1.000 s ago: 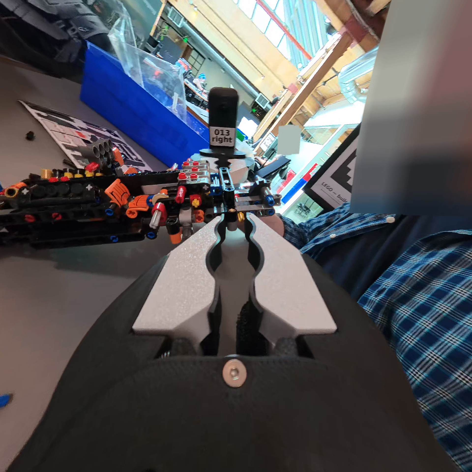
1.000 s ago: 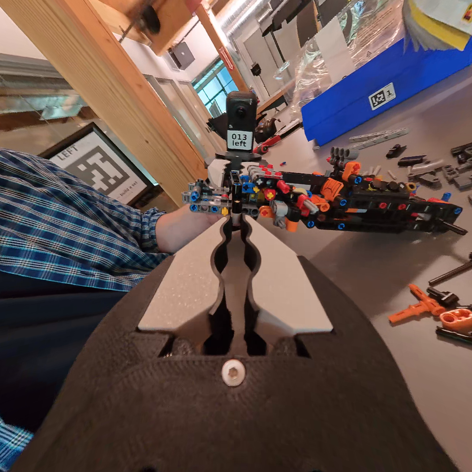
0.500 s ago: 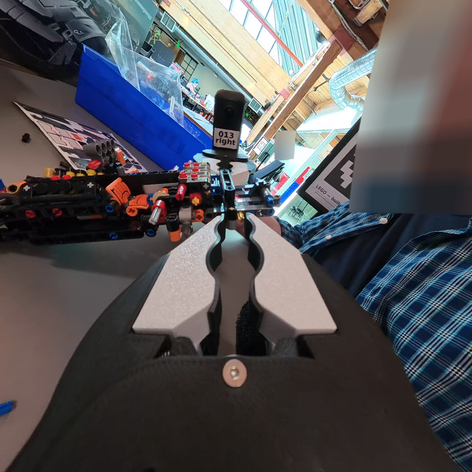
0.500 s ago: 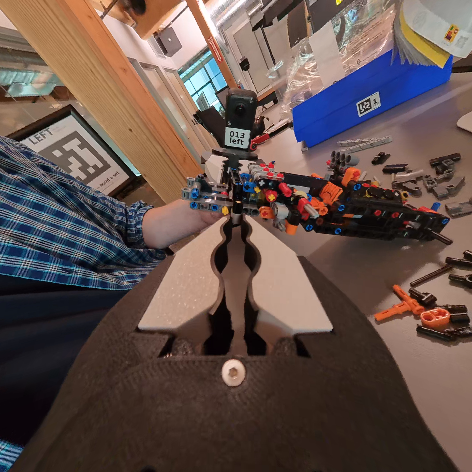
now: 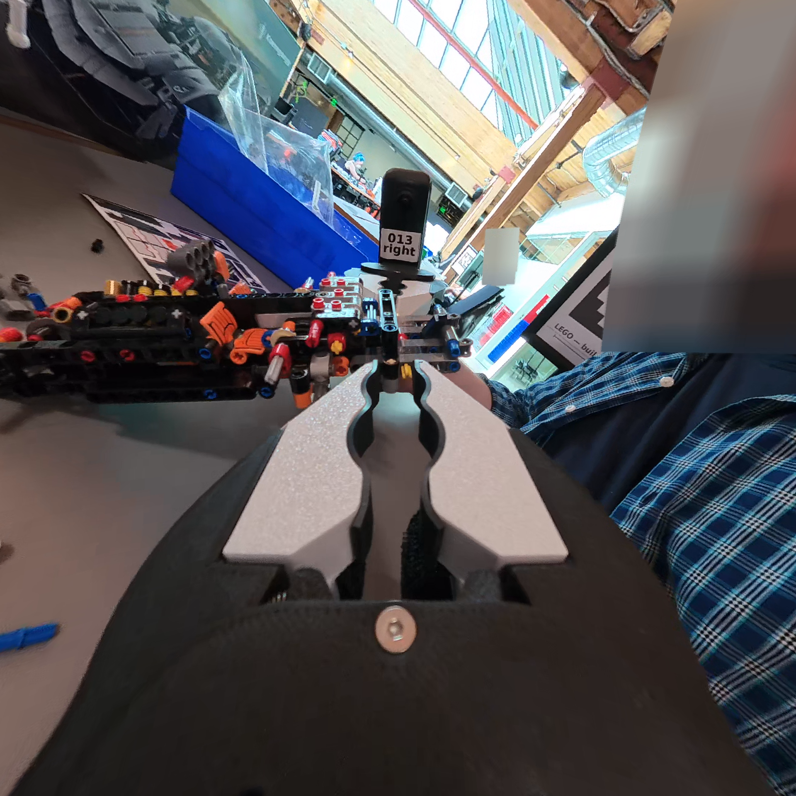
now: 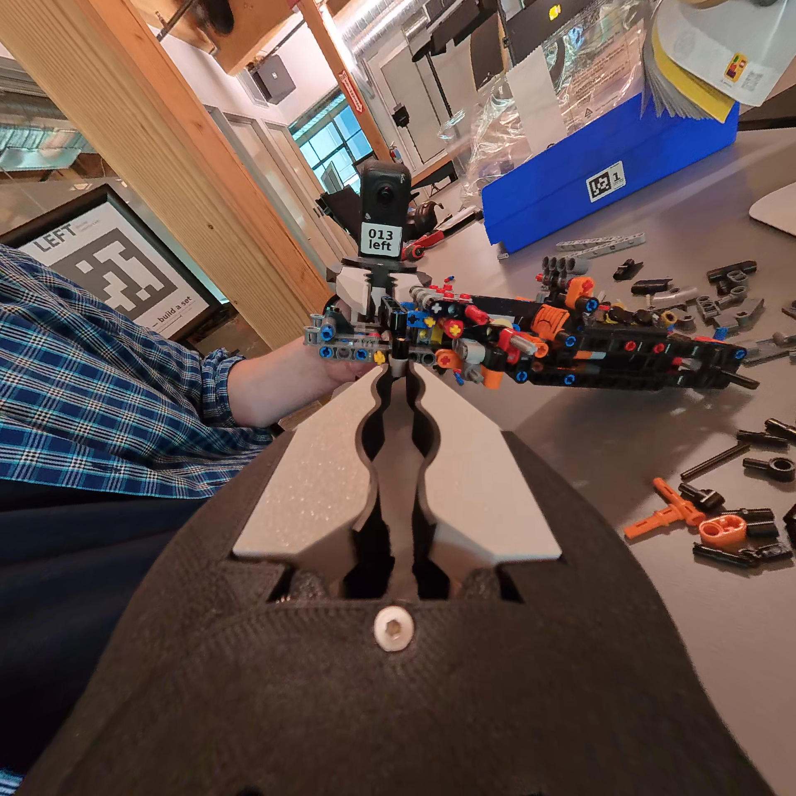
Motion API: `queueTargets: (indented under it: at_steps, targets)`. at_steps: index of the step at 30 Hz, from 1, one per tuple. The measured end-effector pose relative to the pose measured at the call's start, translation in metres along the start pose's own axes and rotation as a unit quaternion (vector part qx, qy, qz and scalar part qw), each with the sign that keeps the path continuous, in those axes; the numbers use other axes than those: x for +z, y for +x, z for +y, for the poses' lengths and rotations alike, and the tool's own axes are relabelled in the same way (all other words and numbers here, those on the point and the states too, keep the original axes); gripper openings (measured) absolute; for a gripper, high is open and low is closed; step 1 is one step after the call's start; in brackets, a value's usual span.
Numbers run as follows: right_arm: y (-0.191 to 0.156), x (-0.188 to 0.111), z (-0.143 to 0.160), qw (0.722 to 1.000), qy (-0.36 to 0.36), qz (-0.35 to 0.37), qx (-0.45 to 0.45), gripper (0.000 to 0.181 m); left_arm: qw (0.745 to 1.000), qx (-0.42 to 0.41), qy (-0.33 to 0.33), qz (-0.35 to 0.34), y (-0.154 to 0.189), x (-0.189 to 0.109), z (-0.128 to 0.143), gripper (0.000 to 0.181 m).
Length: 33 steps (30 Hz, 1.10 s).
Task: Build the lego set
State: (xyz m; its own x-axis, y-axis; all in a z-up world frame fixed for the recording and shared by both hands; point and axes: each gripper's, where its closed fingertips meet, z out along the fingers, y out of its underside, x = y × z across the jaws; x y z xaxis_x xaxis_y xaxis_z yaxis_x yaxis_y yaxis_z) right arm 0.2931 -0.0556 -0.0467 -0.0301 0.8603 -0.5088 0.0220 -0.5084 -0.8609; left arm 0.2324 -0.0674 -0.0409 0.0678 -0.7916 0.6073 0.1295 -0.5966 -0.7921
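I see my left gripper [image 5: 394, 372] clamped on a small grey peg at the near end of the lego model [image 5: 181, 340]. My right gripper [image 6: 398, 370] faces it from the opposite side, pinched on the same end. The model is held between the 2, its long black body reaching out over the grey table [image 6: 646, 430]. Loose pieces [image 6: 715, 517] lie near a blue bin [image 6: 603, 172].
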Motion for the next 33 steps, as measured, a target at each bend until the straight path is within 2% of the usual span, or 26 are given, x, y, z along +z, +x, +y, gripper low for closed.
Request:
queueTargets:
  at_steps: [8, 15, 33]
  targets:
    - [0.001, 0.001, 0.001, 1.000, -0.002, 0.000, 0.001, 0.004, 1.000, -0.001, -0.013, -0.018, -0.006, 0.003, 0.007, 0.015]
    - [0.001, 0.001, 0.001, 1.000, -0.003, 0.002, -0.002, 0.004, 1.000, -0.001, -0.019, -0.007, -0.004, 0.009, 0.010, 0.007]
    - [0.003, 0.002, 0.001, 0.999, 0.006, -0.016, 0.030, 0.007, 1.000, -0.014, 0.006, 0.005, -0.004, 0.008, 0.006, 0.007]
